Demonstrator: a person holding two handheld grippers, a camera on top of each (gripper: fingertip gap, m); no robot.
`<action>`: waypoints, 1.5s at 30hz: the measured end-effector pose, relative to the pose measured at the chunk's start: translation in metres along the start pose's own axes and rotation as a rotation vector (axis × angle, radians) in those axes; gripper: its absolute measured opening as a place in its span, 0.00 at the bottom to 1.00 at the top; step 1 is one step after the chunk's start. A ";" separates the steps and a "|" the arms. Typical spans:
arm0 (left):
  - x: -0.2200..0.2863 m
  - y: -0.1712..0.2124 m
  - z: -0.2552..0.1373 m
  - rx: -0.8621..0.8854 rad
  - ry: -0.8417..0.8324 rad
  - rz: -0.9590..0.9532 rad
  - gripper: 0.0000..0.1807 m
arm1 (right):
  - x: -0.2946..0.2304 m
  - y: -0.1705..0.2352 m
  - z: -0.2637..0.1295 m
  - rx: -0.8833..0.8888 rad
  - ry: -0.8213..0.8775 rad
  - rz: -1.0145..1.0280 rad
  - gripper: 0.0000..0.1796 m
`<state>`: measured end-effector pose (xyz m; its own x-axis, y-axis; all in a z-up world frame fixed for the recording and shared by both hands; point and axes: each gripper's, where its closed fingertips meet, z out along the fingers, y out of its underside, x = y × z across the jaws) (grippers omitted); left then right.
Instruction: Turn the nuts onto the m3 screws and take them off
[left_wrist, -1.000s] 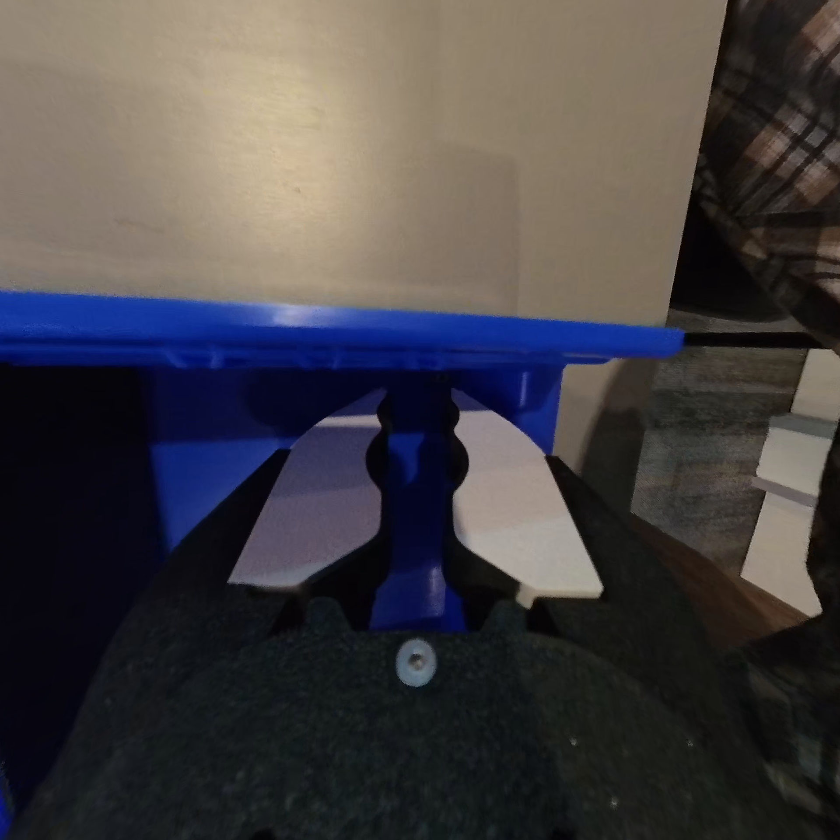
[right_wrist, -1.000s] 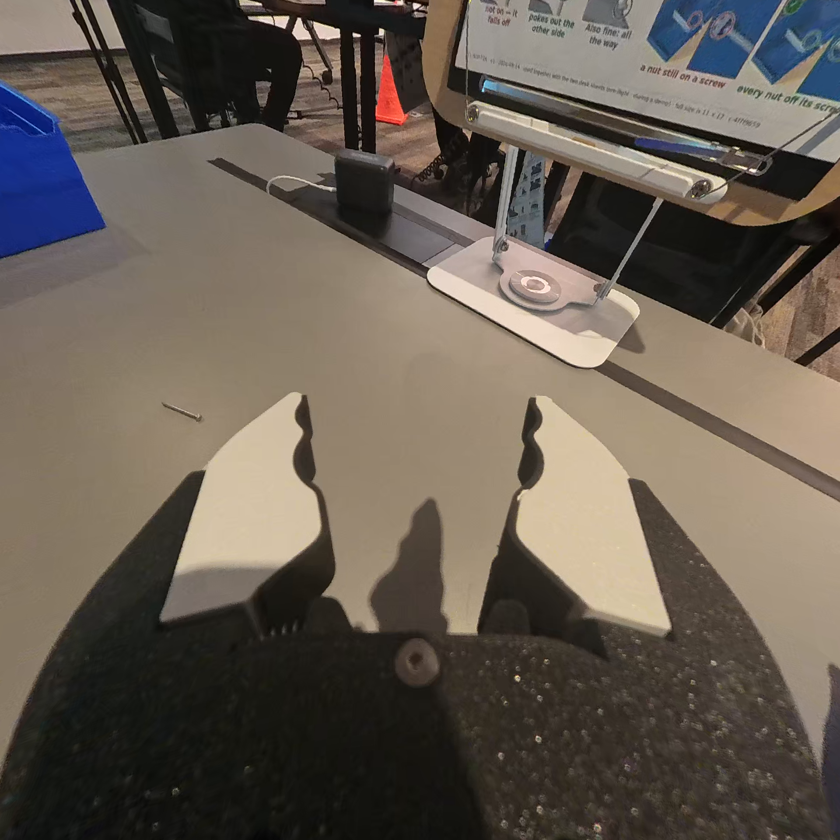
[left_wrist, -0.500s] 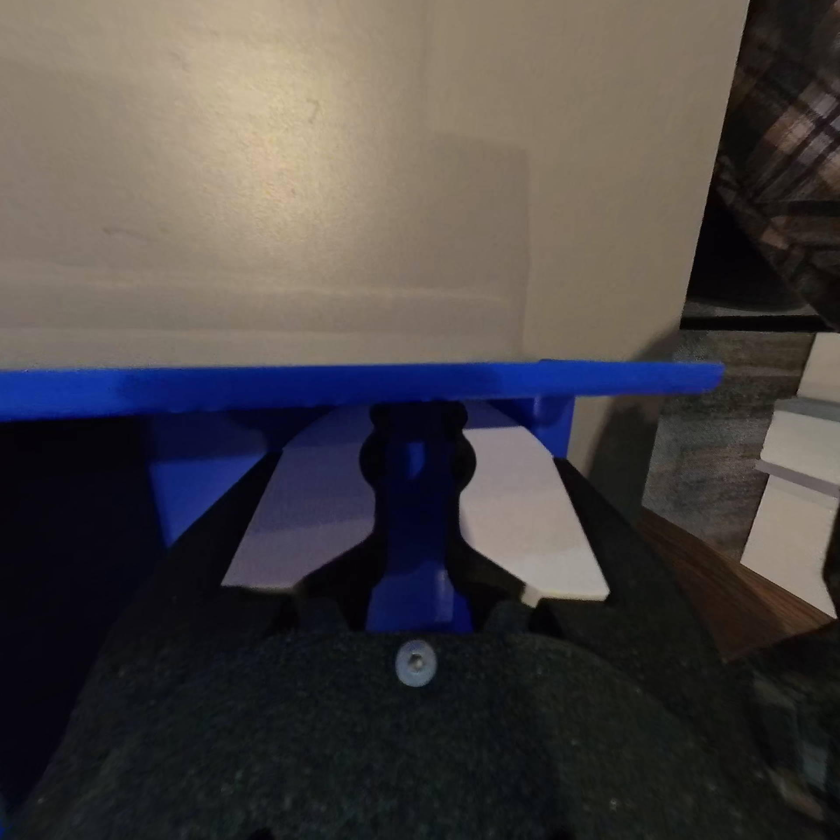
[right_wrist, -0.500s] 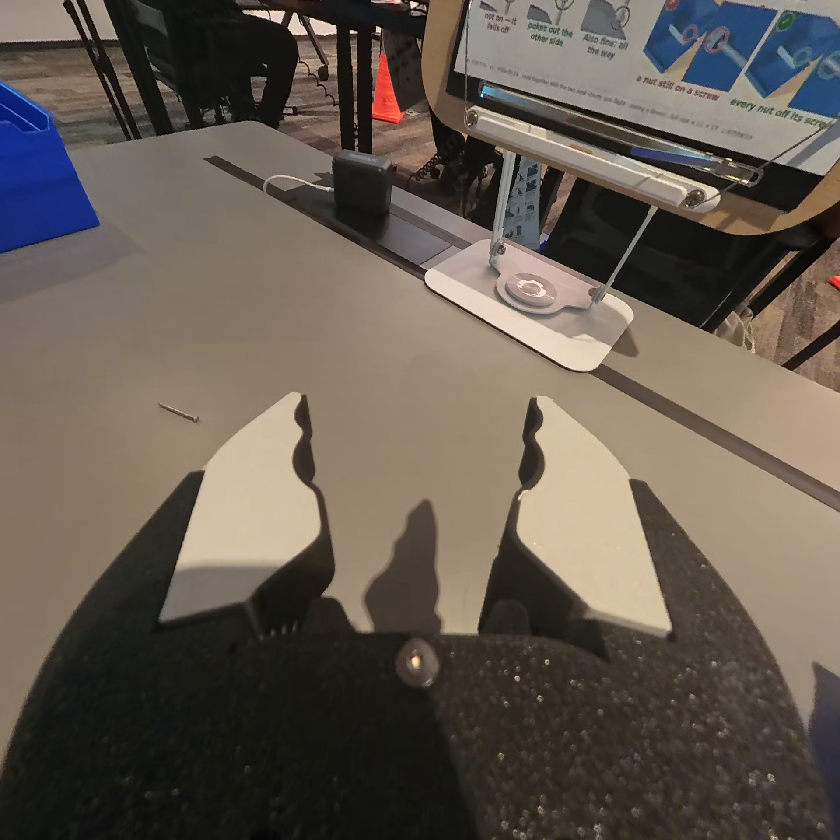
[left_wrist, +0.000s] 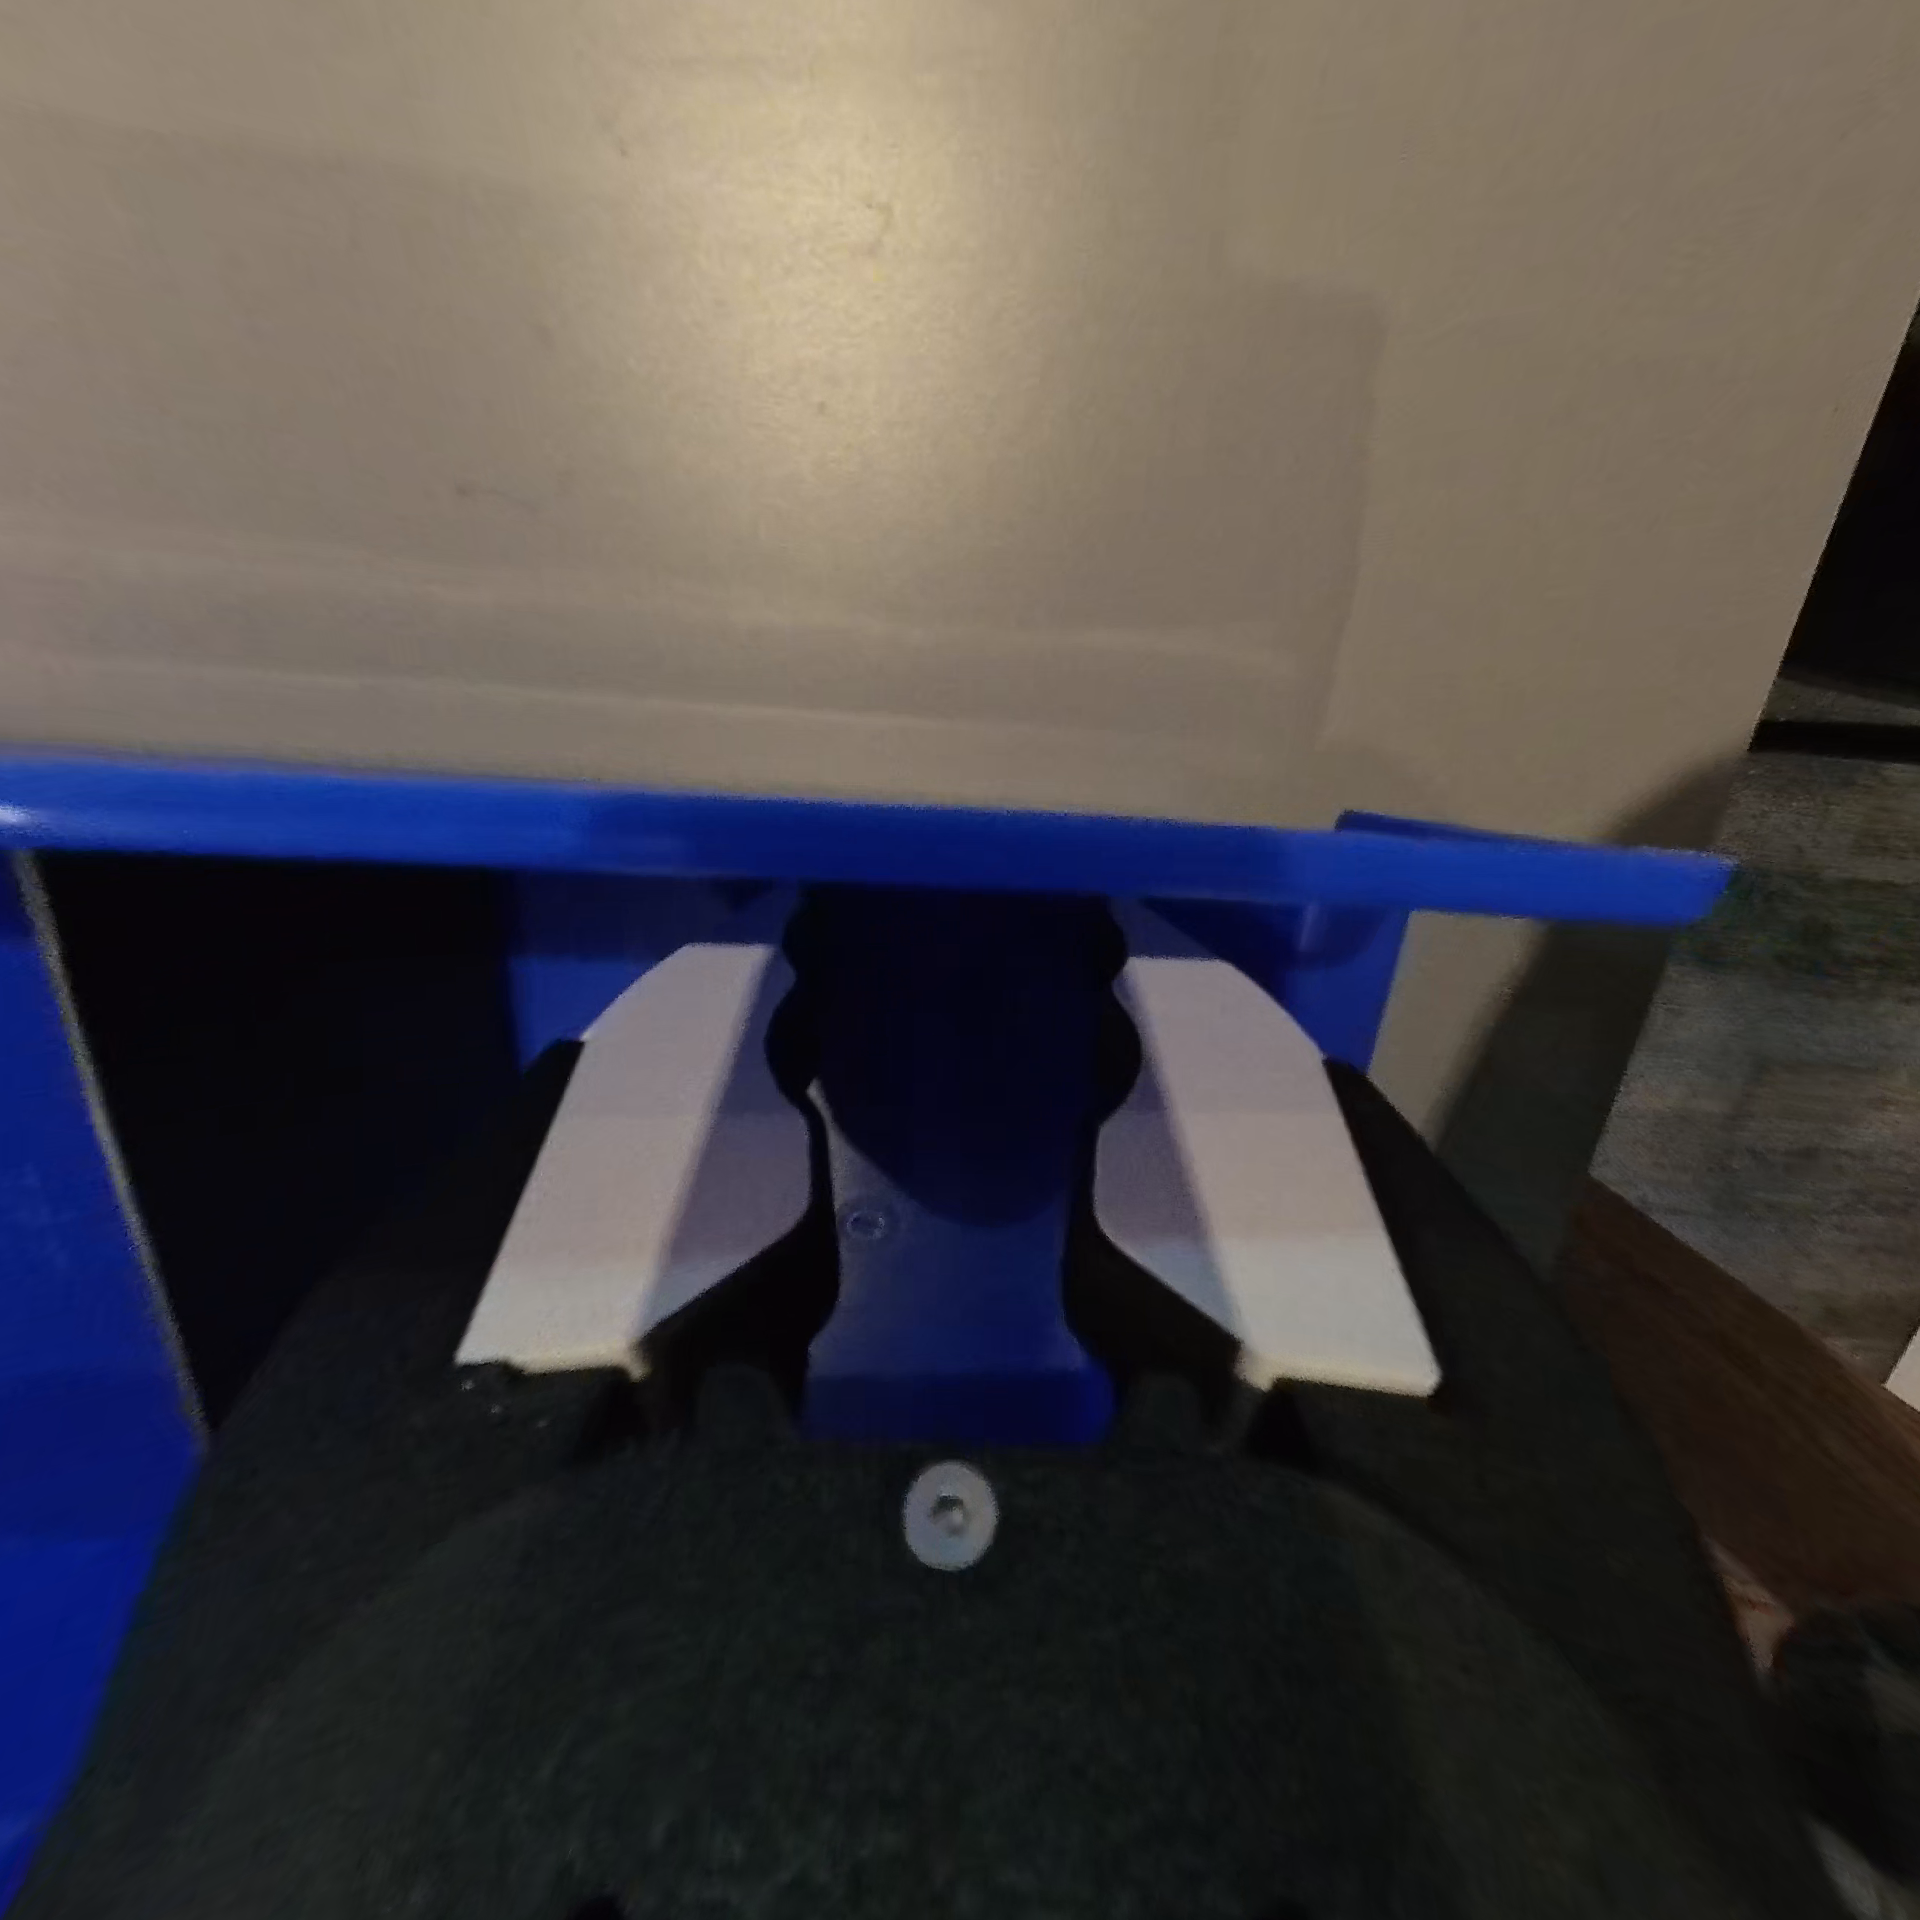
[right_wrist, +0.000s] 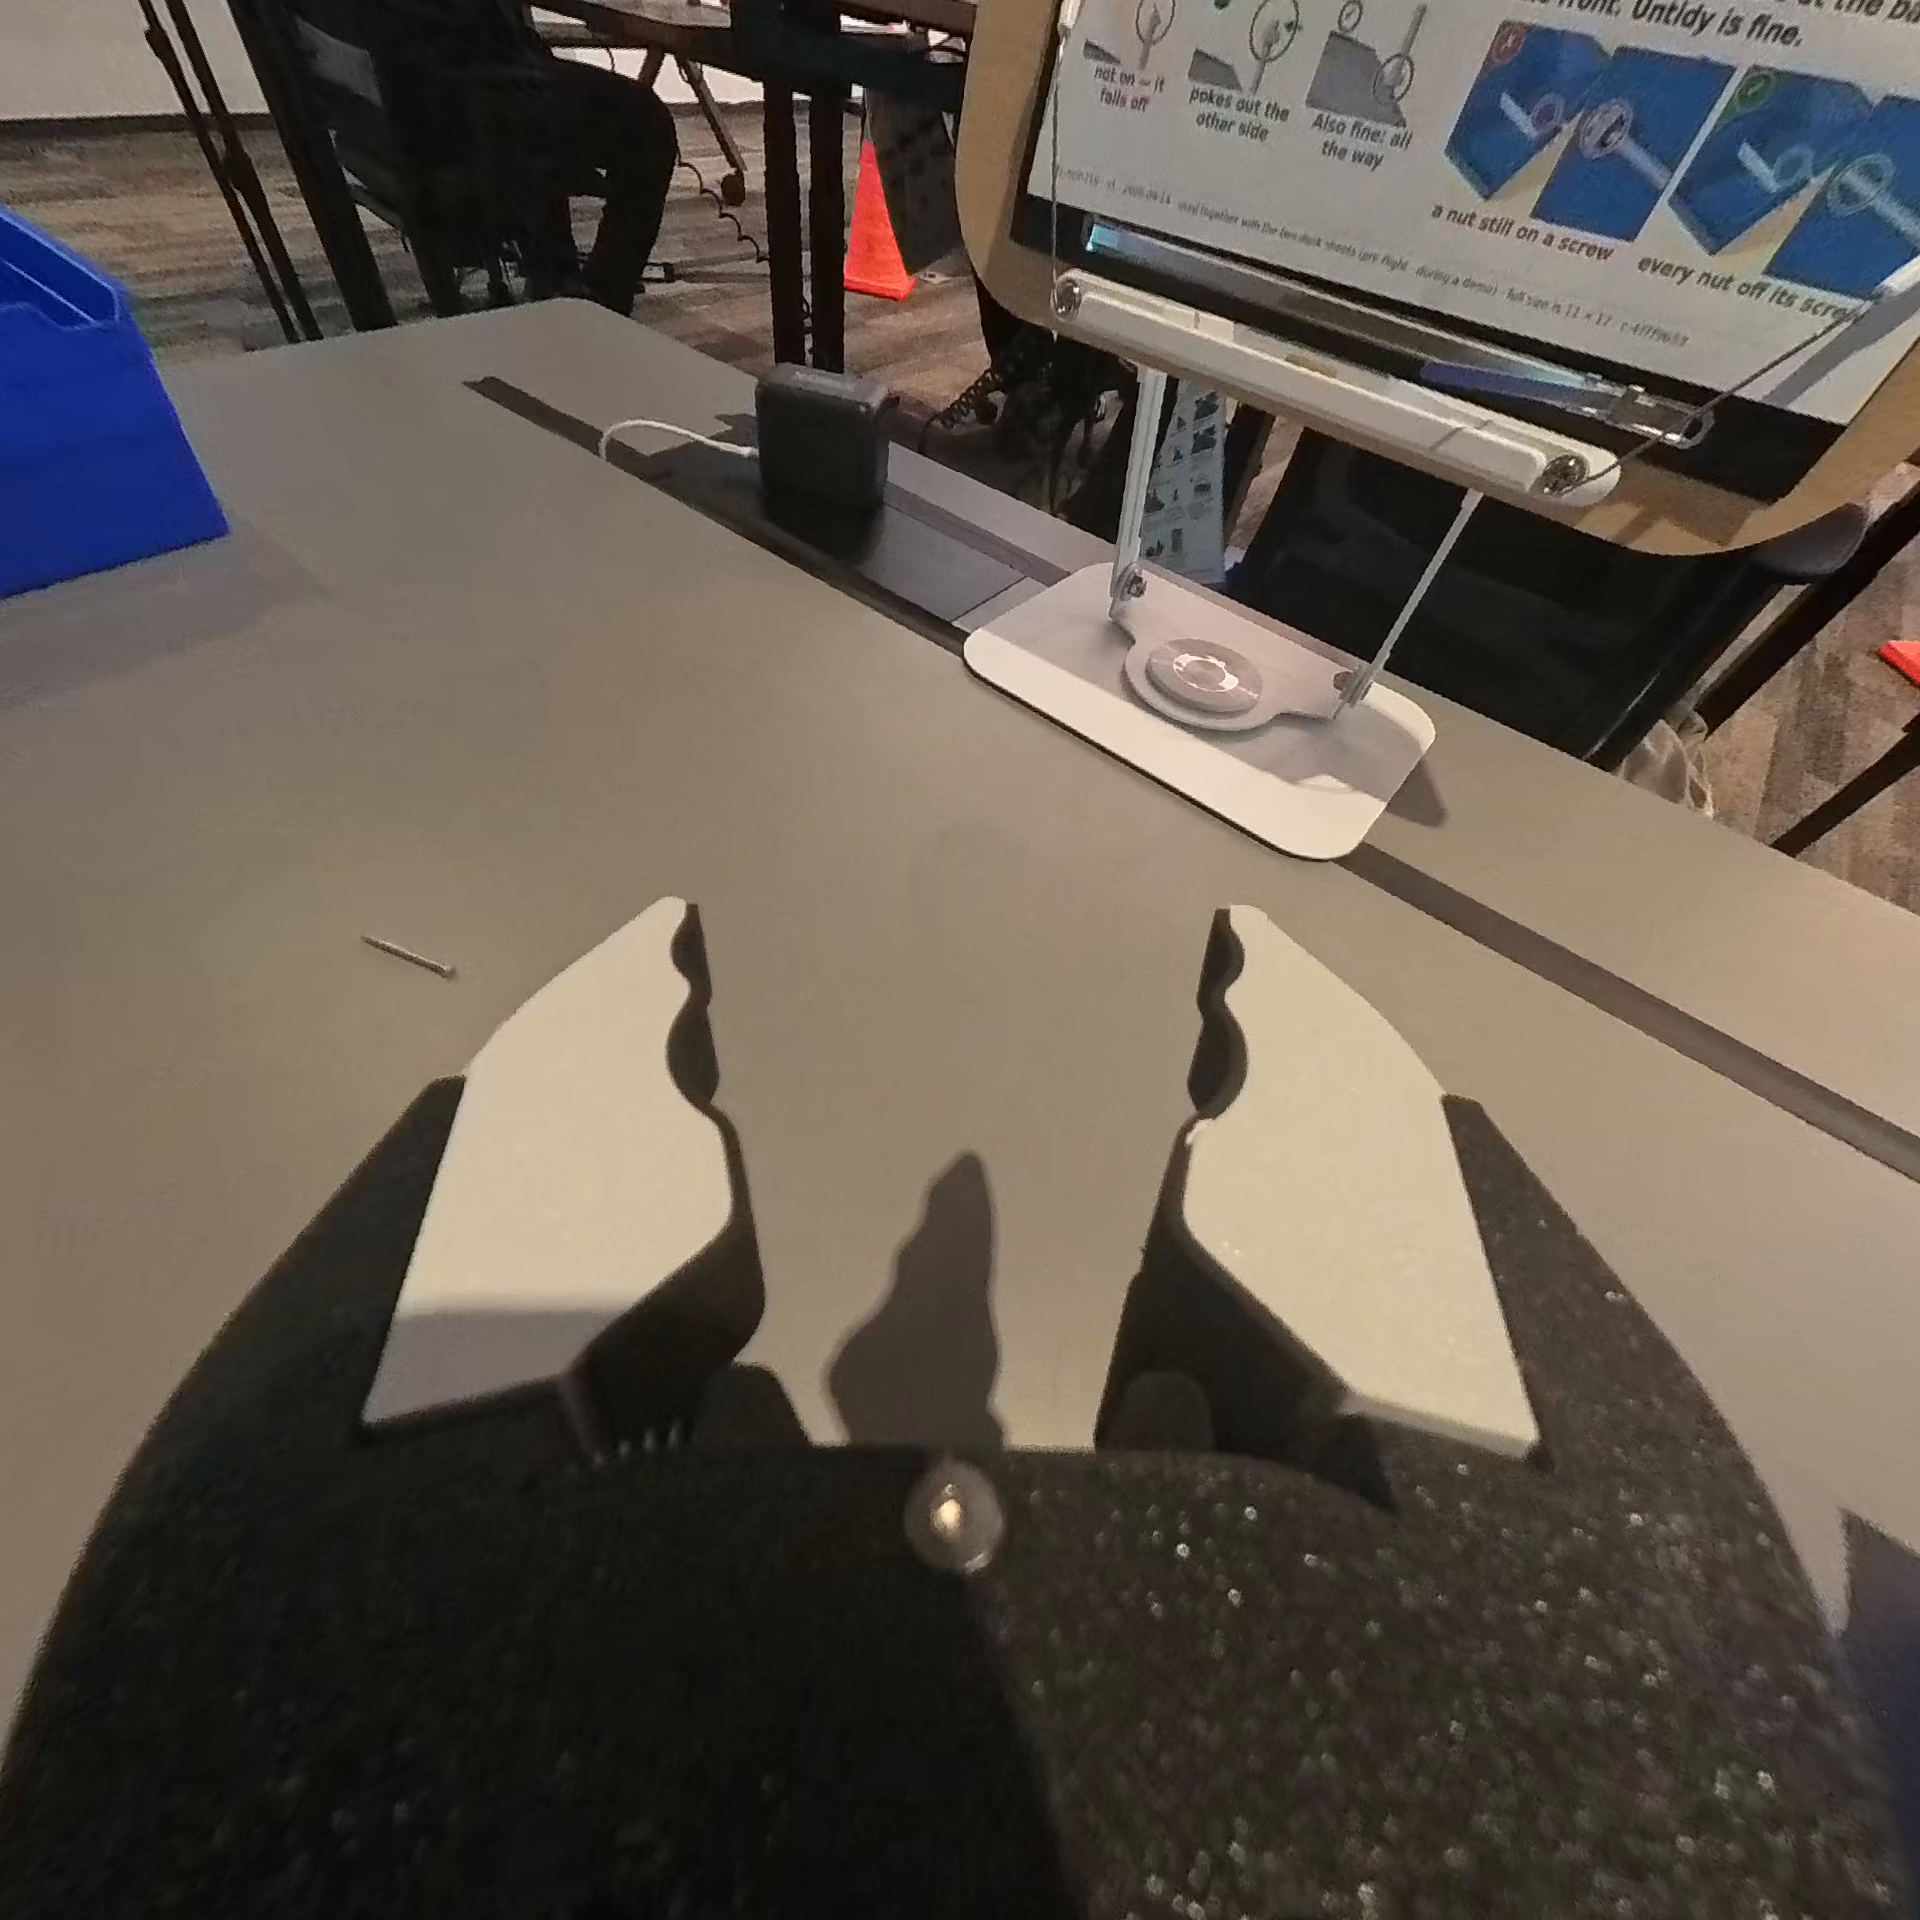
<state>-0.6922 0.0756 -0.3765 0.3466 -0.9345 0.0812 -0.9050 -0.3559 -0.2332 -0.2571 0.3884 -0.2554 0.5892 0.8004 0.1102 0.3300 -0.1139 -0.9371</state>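
Note:
My left gripper (left_wrist: 951, 966) reaches into a blue bin (left_wrist: 831, 831), and its tips are hidden under the bin's far rim. Its white fingers (left_wrist: 644, 1143) stand apart, with only the dark blue bin floor between them. I see no nut or screw in this view. My right gripper (right_wrist: 956, 1029) is open and empty just above the grey table (right_wrist: 623, 727). A thin metal screw (right_wrist: 407, 956) lies on the table to the left of its left finger. No nut shows.
The blue bin (right_wrist: 83, 447) stands at the table's far left in the right wrist view. A black charger (right_wrist: 821, 447) with a white cable sits on the table's dark strip. A white stand (right_wrist: 1205, 717) holds an instruction sheet at the back right. A beige wall (left_wrist: 727, 364) rises behind the bin. The grippers' ends are close to 55 cm from one another.
My left gripper's fingers have spread from nearly shut to wide apart inside the bin. The right gripper has barely moved and stays open.

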 end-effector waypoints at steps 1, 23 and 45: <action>0.001 0.000 0.001 -0.002 0.006 -0.003 0.28 | 0.000 0.000 0.000 0.001 -0.002 0.003 0.50; -0.007 0.004 0.004 -0.087 -0.048 0.038 0.30 | -0.002 -0.003 -0.001 0.012 -0.003 0.000 0.50; 0.044 -0.012 -0.036 0.167 0.541 -0.206 0.28 | -0.003 -0.007 -0.004 0.027 -0.002 0.005 0.50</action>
<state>-0.6749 0.0388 -0.3353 0.2962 -0.7327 0.6127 -0.7661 -0.5654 -0.3058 -0.2580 0.3845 -0.2475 0.5893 0.8011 0.1046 0.3071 -0.1024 -0.9462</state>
